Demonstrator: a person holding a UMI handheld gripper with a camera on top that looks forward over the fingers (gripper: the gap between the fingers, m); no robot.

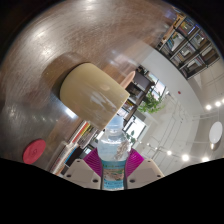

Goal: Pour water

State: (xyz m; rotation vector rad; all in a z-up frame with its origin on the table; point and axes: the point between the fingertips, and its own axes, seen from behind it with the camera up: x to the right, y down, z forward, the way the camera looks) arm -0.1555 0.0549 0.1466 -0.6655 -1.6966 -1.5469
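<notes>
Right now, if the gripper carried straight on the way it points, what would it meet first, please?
Likely the beige cup. The gripper is tilted, its jaws shut on the water bottle, whose cap aims toward the cup just beyond; depth is unclear.

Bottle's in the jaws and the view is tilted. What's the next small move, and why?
Probably keep tipping the bottle toward the cup. The gripper holds the bottle between its jaws, pads pressed on both sides, and the cup sits just beyond the bottle's top on the table. No water stream is visible, and I cannot tell whether the cap is off, so tip slowly.
</notes>
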